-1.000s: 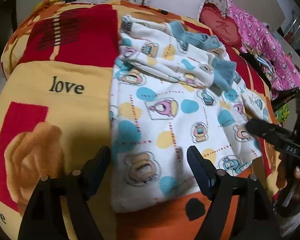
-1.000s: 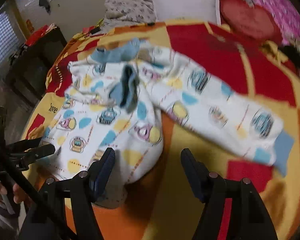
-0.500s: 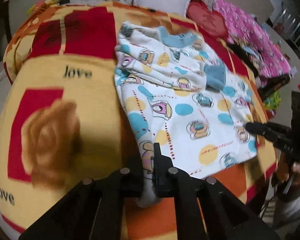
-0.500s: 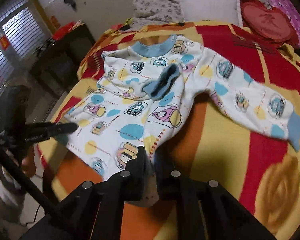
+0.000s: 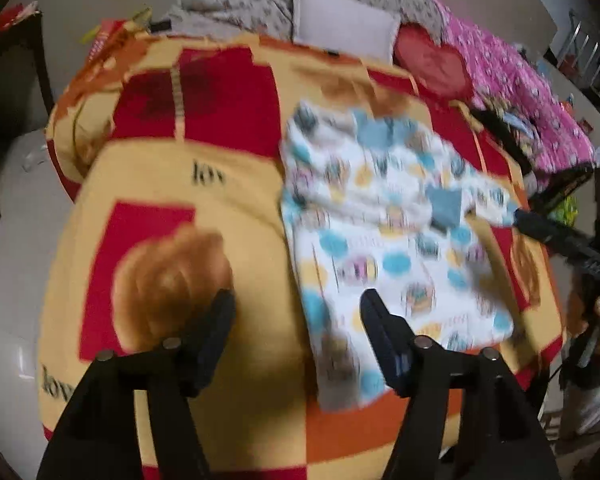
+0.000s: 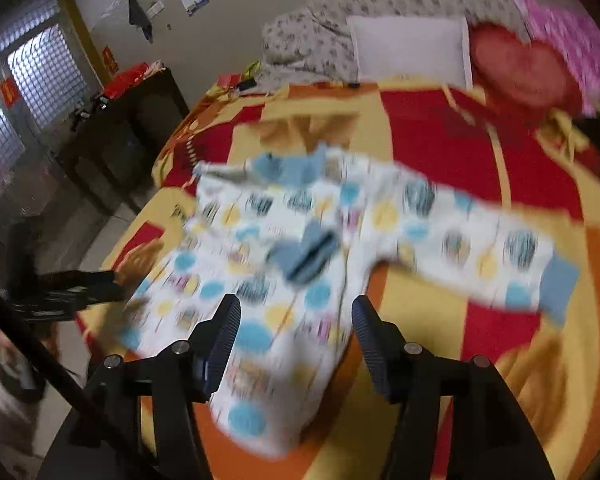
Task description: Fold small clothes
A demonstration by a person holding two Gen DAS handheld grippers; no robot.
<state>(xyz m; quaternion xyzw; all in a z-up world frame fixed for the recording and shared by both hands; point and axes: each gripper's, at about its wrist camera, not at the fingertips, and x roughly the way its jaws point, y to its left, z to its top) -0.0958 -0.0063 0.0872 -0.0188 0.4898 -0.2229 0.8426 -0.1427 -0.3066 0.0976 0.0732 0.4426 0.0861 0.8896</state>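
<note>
A small white child's top (image 5: 392,240) with blue and yellow dots and blue cuffs lies on the red, yellow and orange blanket (image 5: 172,208). One sleeve is folded across its chest; the other sleeve (image 6: 492,256) stretches out to the right. My left gripper (image 5: 296,312) is open above the hem's left corner, holding nothing. My right gripper (image 6: 296,320) is open above the hem's other corner (image 6: 268,392), holding nothing. Each gripper shows in the other's view, the right one (image 5: 560,240) and the left one (image 6: 80,288). Both views are blurred by motion.
A white pillow (image 5: 340,32), a floral quilt (image 6: 324,40) and a red heart cushion (image 6: 524,68) lie at the bed's far end. A pink quilt (image 5: 516,92) lies at the right. A dark cabinet (image 6: 132,128) stands left of the bed.
Both grippers closed on the hem's corners half a second ago; now both have opened and drawn back. The top lies farther up the bed than before.
</note>
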